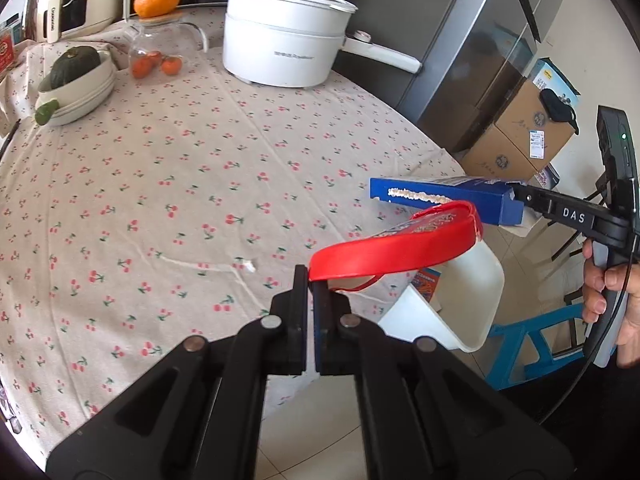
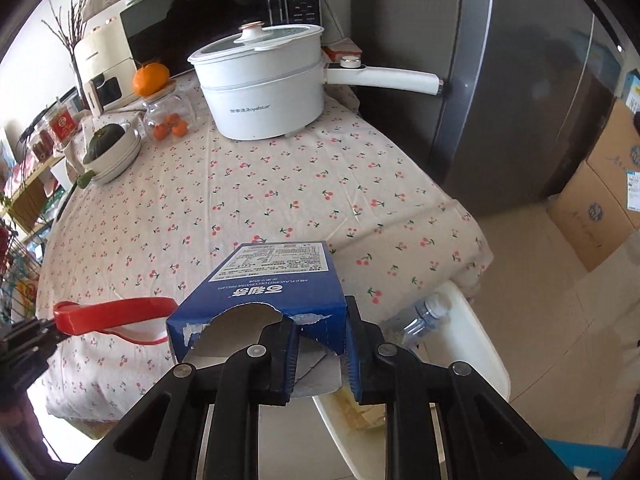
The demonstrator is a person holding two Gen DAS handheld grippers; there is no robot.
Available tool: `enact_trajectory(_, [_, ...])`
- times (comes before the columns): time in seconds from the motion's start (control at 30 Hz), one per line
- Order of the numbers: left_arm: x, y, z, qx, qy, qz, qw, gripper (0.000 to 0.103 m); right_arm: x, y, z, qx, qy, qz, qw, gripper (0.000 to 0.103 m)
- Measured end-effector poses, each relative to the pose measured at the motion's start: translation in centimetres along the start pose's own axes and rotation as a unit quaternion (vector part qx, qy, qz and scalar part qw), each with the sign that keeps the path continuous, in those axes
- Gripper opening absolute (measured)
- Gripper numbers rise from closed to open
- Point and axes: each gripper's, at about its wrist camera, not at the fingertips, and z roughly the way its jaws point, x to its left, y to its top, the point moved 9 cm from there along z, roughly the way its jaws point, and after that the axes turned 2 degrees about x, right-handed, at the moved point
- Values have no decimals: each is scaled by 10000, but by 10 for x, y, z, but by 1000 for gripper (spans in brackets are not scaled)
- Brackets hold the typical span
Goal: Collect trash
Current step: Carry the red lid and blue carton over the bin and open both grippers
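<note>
Left wrist view: the red wrapper (image 1: 394, 244) starts right at the tips of the left gripper (image 1: 311, 280) and curls up and away to the right of them, hanging in the air above the white bin (image 1: 468, 300), which sits just past the table edge to the right of the fingers. Farther right and beyond, the blue box (image 1: 448, 198) is held out flat by the right gripper (image 1: 520, 196), gripped from behind by a hand (image 1: 608, 292). Ahead and to the left spreads the cherry-print tablecloth (image 1: 180, 200), with a white pot (image 1: 284, 32), a glass jar (image 1: 160, 48) and a bowl (image 1: 76, 88) at its far side; none of these lies between the wrapper and the bin. The left jaws are pressed together, pinching the wrapper's near end.

Right wrist view: the blue box (image 2: 272, 288) sits directly between the fingers of the right gripper (image 2: 322, 320), its torn open end toward the camera and its printed face tilted away. The white bin (image 2: 476, 344) lies below and to the right of the fingers, with a clear bottle (image 2: 424, 316) inside it. To the left, the left gripper (image 2: 44, 330) holds out the red wrapper (image 2: 112, 314). The tablecloth (image 2: 260, 184) and pot (image 2: 264, 92) are ahead. The right jaws are clamped on the box's sides.
</note>
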Motion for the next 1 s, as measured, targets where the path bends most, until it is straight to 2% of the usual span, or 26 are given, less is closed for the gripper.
enact_trajectory(0.17, [-51,2,18,80,-259,376,9989,2,-43,-3,-31,-246,-182,192,9993,20])
enact_trajectory(0.3, [-87,1,39,218,-396,630,9970,2,-87,-16,-47,-272,-439,425,9978,20])
enact_trajectory(0.53, [-136,-6,78,510,-506,996,9924,3,-151,-45,-49,10,-769,819,9937,20])
enact_trajectory(0.73, [-152,-16,113,784,-374,1177,9892,3,-178,-64,-32,360,-933,976,9902,20])
enact_trajectory(0.83, [-158,-18,124,760,-360,1353,9872,5,-184,-68,-26,468,-970,1016,9890,20])
enact_trajectory(0.87, [-159,-18,126,717,-355,1390,9871,9,-185,-69,-24,497,-985,1010,9887,20])
enact_trajectory(0.93, [-160,-17,128,681,-414,1398,9870,27,-184,-68,-20,547,-1028,972,9884,20])
enact_trajectory(1.0, [-160,-15,126,635,-399,1371,9877,61,-181,-68,-16,590,-1051,924,9884,20])
